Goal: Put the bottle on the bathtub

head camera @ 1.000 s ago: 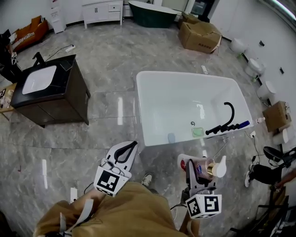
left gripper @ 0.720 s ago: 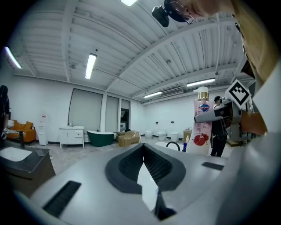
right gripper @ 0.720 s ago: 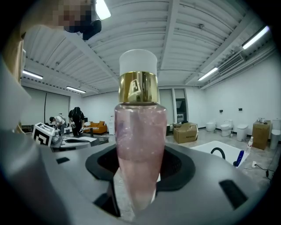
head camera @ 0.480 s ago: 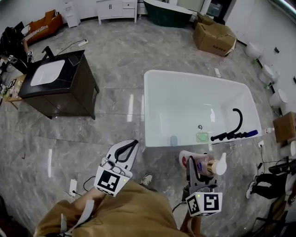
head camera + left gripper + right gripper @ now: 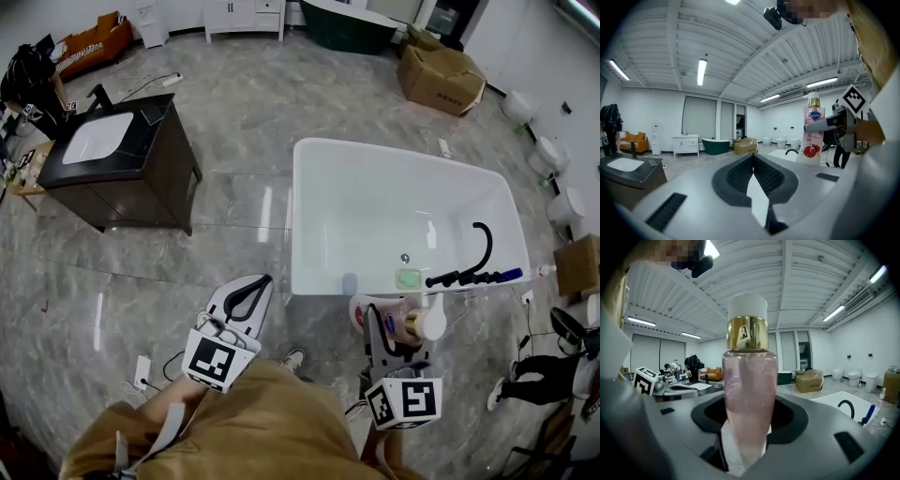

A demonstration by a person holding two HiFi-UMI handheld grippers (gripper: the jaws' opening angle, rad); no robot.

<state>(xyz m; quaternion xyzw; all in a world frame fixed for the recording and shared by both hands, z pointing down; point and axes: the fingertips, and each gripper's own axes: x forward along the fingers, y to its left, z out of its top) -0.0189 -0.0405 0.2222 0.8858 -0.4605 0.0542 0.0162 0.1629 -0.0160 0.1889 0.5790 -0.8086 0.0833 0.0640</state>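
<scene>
We log one clear pink bottle (image 5: 398, 322) with a gold collar and white cap, clamped in our right tongs (image 5: 384, 332) near one glossy white bathtub (image 5: 296, 217). Our left tongs (image 5: 250, 293) are closed and empty.

Bathtub (image 5: 375, 202) at centre, vanity (image 5: 141, 183) well to its left, cardboard box (image 5: 441, 70) behind (faucet (image 5: 486, 246) on its right rim).

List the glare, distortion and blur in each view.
Head view: fisheye bending, light streaks glaring on the glossy floor and inside the bathtub. Left gripper view: dark round vignette, bright ceiling strips. Right gripper view: the bottle looms close, slightly soft.
</scene>
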